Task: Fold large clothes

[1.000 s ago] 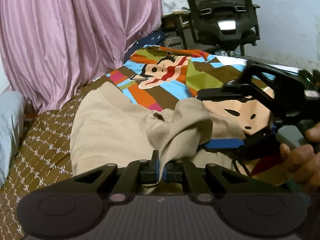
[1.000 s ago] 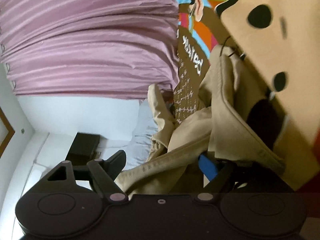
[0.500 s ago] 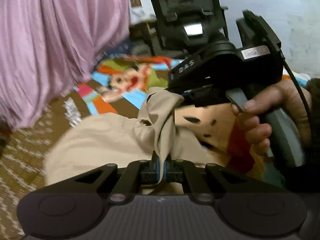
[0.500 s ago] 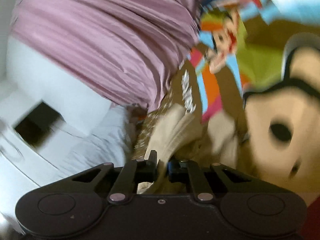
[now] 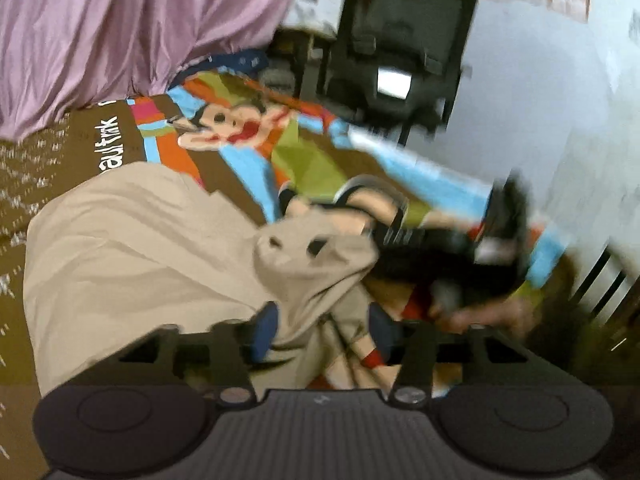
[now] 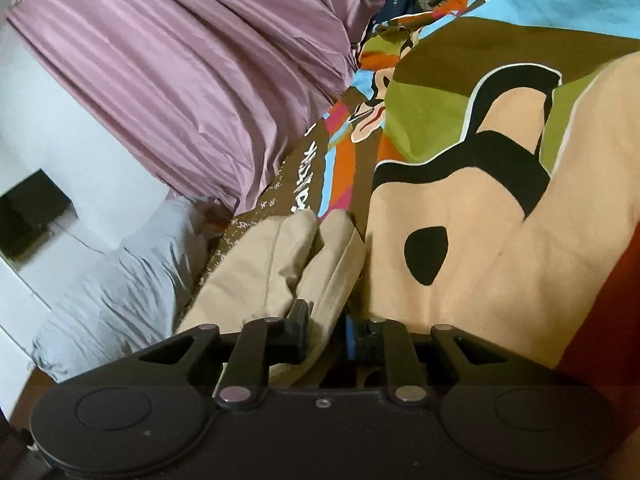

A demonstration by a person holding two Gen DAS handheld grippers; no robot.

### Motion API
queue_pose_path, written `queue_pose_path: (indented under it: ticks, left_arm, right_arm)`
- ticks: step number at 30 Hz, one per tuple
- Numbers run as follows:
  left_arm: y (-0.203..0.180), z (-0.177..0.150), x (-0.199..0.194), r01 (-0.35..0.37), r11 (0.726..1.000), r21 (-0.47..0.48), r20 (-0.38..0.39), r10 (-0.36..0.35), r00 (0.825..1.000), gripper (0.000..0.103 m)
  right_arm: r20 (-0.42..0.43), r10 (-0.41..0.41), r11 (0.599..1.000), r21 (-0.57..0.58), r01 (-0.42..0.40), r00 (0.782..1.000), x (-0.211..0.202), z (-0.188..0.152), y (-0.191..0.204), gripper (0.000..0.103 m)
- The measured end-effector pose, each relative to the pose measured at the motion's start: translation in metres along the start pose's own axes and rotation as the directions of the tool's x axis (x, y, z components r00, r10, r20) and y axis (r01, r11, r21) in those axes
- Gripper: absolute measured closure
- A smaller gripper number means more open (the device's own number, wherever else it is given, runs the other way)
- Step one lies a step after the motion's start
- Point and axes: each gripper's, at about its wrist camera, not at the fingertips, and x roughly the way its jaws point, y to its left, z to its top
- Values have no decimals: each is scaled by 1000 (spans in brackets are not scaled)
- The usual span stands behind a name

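Beige cotton garment (image 5: 132, 248) lies half-folded on cartoon-print bedsheet (image 5: 320, 160). Left gripper (image 5: 320, 330) just opened, bunched corner loose between pads. Right gripper (image 6: 324, 334) pinches folded edge, jaws easing apart. Smoothing, further folds remain.

We look from the left wrist close over the beige garment (image 5: 132, 248) toward the chair (image 5: 400, 40), from the right wrist rolled, low, toward the curtain (image 6: 208, 72), both sharing the cartoon bedsheet (image 6: 472, 208).
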Motion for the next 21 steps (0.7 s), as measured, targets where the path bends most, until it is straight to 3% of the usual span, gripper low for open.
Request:
queue_pose_path:
  ticks: [3,5,7,10,13,16,18,21]
  left_arm:
    - [13,3,-32,-4,998,-68,90,10,996,20]
    - [26,6,-50,-49,993,-111,142,65,988,16]
    - [44,12,-62,-99,978,-184,156,128,979,10]
    - [81,18,-67,-230,917,-327,117,281,953,7]
    - [114,18,-54,-295,860,-416,2,325,946,9]
    - [132,7,-37,-322,841,-434,-107,307,946,13]
    - [132,-9,-31,-316,842,-437,-125,291,949,12]
    - [138,-23,-28,-282,842,-461,-122,255,959,12]
  right_arm:
    - [14,-20,999,-29,20,1000,0,1,3,80]
    - [23,-38,998,-44,39,999,0,0,6,78]
    - [43,-87,993,-81,90,995,-7,2,12,68]
    - [146,-167,966,-174,191,975,-26,11,34,47]
    - [197,-152,950,-242,198,969,-41,25,61,43]
    - [157,-132,914,-362,181,979,-33,26,94,39]
    - [98,-140,880,-445,169,985,-19,13,109,39]
    - [30,-242,801,-558,217,970,1,-21,114,42]
